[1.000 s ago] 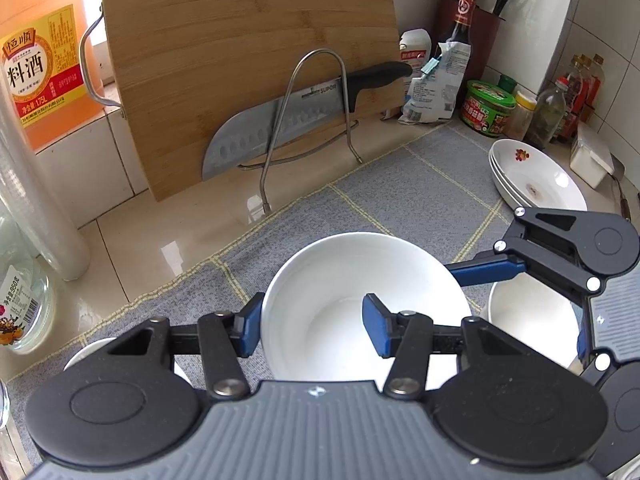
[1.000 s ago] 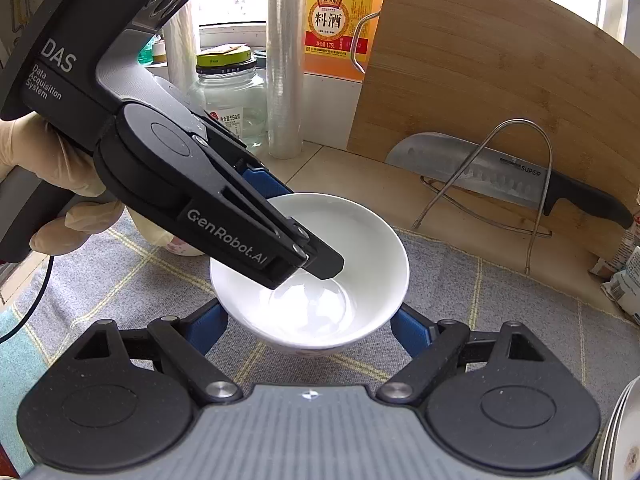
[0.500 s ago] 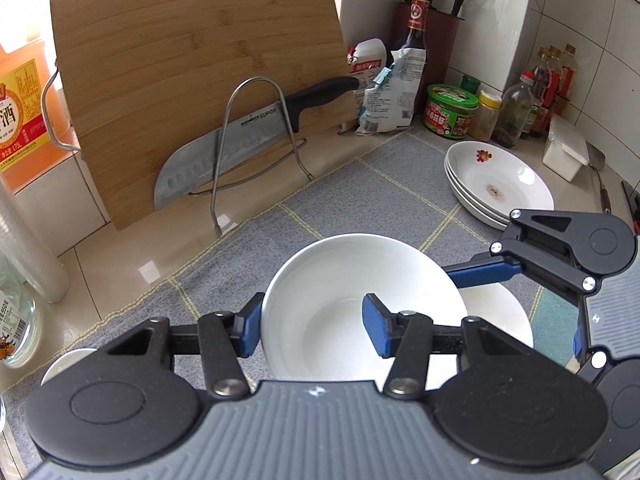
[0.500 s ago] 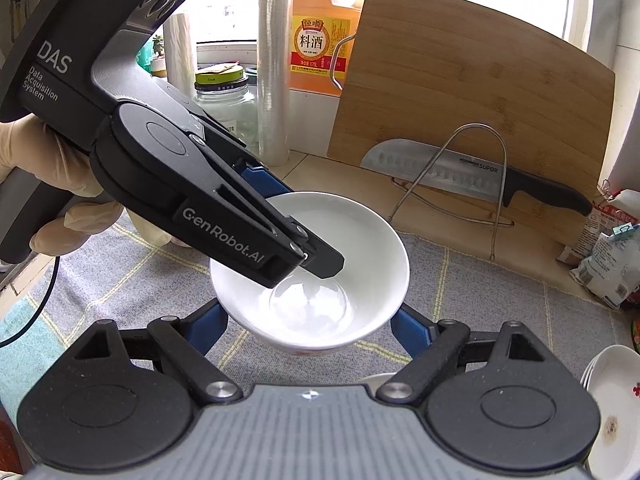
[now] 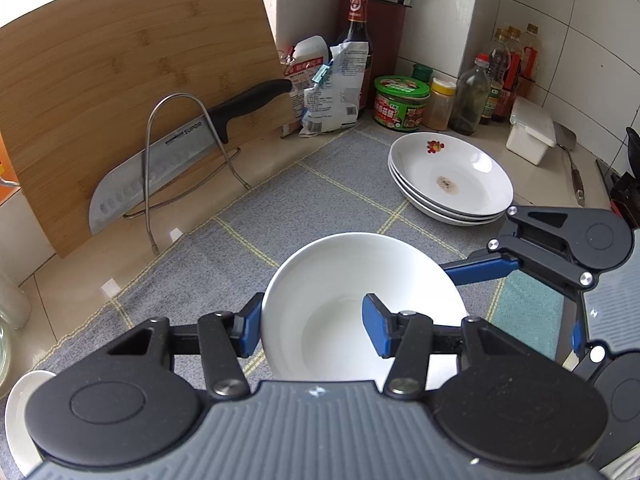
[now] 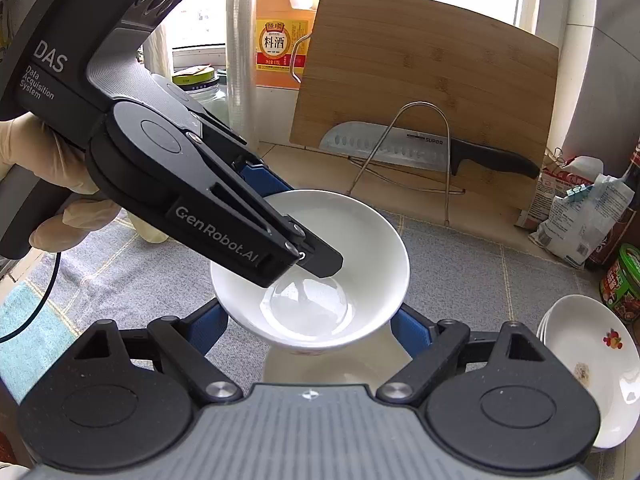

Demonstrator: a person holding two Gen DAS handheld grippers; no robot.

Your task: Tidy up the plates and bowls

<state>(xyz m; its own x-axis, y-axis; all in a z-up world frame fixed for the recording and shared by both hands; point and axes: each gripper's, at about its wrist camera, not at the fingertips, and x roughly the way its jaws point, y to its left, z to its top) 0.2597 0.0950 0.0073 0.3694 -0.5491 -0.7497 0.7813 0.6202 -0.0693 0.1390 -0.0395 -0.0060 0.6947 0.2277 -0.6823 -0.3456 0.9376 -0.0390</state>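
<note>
A plain white bowl (image 5: 360,276) hangs above the grey checked mat (image 5: 312,200), held by both grippers. My left gripper (image 5: 314,328) is shut on its near rim, one blue pad inside and one outside. My right gripper (image 6: 310,326) is shut on the bowl's (image 6: 360,240) lower wall, a blue pad on each side; one of its fingers (image 5: 480,270) touches the bowl's right side. Under the bowl the rim of a second white bowl (image 6: 340,368) shows. A stack of white plates (image 5: 452,176) with a small red flower print lies to the right on the mat.
A bamboo cutting board (image 5: 132,80) leans on the wall behind a wire rack (image 5: 180,152) with a cleaver (image 5: 160,160). Bottles, jars and packets (image 5: 400,104) crowd the back right corner. Another white dish (image 5: 16,412) sits at the lower left. A gloved hand (image 6: 24,152) holds the left gripper.
Both grippers have carried the bowl to the right over the mat. The stack of plates has come nearer, and the cutting board and the orange bottle have slid away to the left.
</note>
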